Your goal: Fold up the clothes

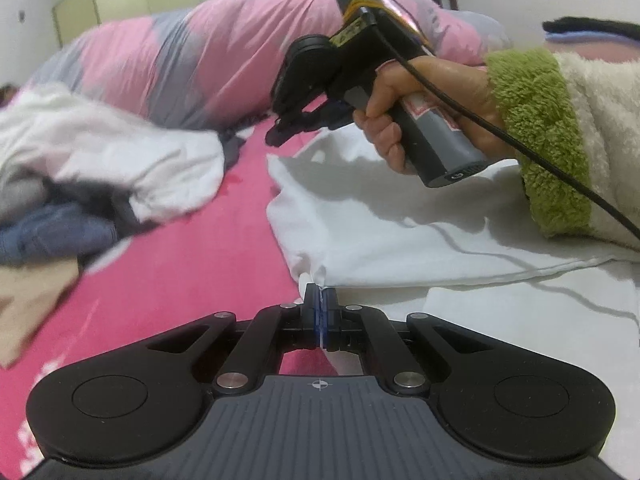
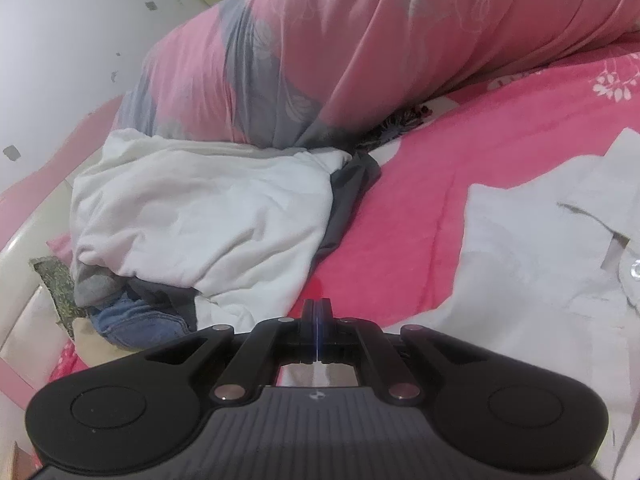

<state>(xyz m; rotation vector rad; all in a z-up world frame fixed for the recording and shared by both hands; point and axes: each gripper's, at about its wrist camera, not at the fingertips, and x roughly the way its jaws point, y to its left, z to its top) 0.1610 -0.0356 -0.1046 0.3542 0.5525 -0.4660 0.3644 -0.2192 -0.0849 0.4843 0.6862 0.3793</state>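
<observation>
Okay, left gripper (image 1: 321,294) is pinched tight on a corner of the white shirt (image 1: 400,216), which spreads ahead and right of it over the pink bedsheet (image 1: 192,280). Right gripper (image 2: 317,307) is closed, seemingly on nothing. I'd keep that edge taut and level so the fold lands square.

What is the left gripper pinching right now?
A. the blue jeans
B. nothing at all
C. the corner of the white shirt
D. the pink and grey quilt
C. In the left wrist view the left gripper is shut on a corner of the white shirt, whose cloth bunches up at the fingertips; the quilt and the jeans lie far from it.
</observation>
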